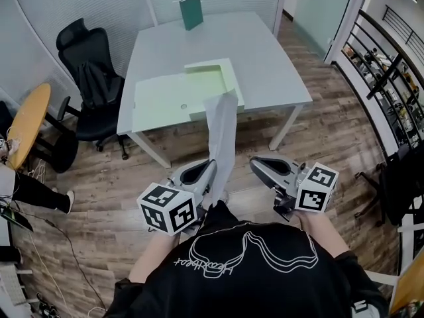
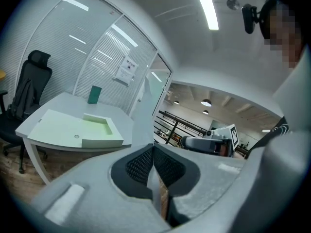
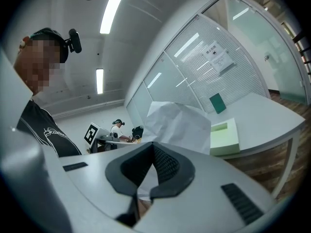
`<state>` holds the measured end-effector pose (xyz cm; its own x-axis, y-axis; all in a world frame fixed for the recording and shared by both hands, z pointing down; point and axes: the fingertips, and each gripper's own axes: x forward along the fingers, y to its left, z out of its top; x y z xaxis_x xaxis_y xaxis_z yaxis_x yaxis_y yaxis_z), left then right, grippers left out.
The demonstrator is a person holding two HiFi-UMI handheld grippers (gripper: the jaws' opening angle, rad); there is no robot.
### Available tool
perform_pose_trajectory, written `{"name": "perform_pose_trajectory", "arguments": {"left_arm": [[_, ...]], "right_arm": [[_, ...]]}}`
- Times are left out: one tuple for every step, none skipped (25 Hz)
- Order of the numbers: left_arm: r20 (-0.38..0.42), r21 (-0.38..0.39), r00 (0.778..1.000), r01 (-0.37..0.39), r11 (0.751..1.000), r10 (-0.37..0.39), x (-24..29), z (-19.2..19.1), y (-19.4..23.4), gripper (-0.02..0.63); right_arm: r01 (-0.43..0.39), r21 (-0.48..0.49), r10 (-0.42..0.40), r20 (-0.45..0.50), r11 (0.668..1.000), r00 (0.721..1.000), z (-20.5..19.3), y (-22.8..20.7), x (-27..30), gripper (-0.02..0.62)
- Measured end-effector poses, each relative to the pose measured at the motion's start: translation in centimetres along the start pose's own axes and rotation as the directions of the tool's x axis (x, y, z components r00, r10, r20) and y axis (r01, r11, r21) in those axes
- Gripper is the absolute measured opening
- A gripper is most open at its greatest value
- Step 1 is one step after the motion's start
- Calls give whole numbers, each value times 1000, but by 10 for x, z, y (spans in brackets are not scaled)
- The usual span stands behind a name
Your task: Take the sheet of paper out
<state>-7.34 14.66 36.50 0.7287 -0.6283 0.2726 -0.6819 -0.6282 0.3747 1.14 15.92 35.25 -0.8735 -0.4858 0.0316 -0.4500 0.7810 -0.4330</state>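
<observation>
A long pale grey sheet of paper (image 1: pixel 222 134) is pinched at its lower end in my left gripper (image 1: pixel 211 171), which is shut on it. In the left gripper view the sheet (image 2: pixel 145 110) rises straight up from between the closed pads (image 2: pixel 138 164). In the head view the sheet's upper end overlaps the near edge of a light green open box (image 1: pixel 185 91) on the table. My right gripper (image 1: pixel 256 163) is just right of the sheet, apart from it, jaws shut with nothing in them. The right gripper view shows the crumpled sheet (image 3: pixel 177 125) ahead of its jaws (image 3: pixel 154 149).
The grey table (image 1: pixel 265 52) also carries an upright dark green book (image 1: pixel 191 10). A black office chair (image 1: pixel 89 78) and a round wooden table (image 1: pixel 30 121) stand at the left. A railing (image 1: pixel 384 65) runs along the right. Another person (image 3: pixel 116 127) sits far off.
</observation>
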Motion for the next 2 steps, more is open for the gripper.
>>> {"name": "perform_pose_trajectory", "arguments": {"left_arm": [[-1, 0, 1000, 1, 1000, -1, -1, -1, -1, 14], [-2, 0, 1000, 1, 1000, -1, -1, -1, -2, 14]], "right_arm": [[1, 4, -1, 0, 1000, 1000, -1, 1, -1, 9], [3, 8, -3, 1, 1000, 1000, -3, 1, -3, 9]]}}
